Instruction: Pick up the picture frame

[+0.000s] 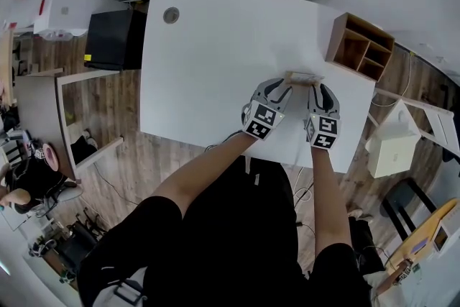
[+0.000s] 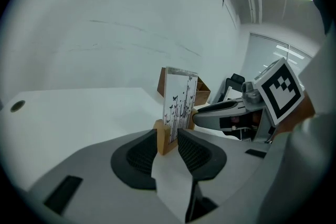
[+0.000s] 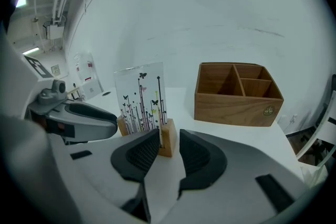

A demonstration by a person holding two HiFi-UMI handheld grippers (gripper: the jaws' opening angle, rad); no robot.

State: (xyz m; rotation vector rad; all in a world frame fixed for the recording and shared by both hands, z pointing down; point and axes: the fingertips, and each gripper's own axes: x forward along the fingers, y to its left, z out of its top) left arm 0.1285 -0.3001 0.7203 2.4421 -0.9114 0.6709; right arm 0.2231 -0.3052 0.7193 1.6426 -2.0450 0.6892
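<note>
The picture frame (image 1: 303, 77) is a clear panel printed with butterflies and stems (image 3: 140, 99), standing upright on two small wooden feet on the white table (image 1: 215, 68). My left gripper (image 1: 285, 85) is at its left end. In the left gripper view the jaws (image 2: 168, 136) stand open with the wooden foot (image 2: 164, 138) at the tips. My right gripper (image 1: 321, 88) is at the right end. There its jaws (image 3: 169, 139) are open around the other foot (image 3: 168, 138), with a slit showing beside the right pad. Each gripper shows in the other's view, the right gripper (image 2: 231, 113) and the left gripper (image 3: 73, 115).
A wooden desk organiser (image 1: 359, 47) with several compartments stands just beyond the frame at the table's far right corner (image 3: 239, 93). A round cable hole (image 1: 171, 15) sits at the far left of the table. A black cabinet (image 1: 111, 39) stands left of the table, a white unit (image 1: 392, 147) right of it.
</note>
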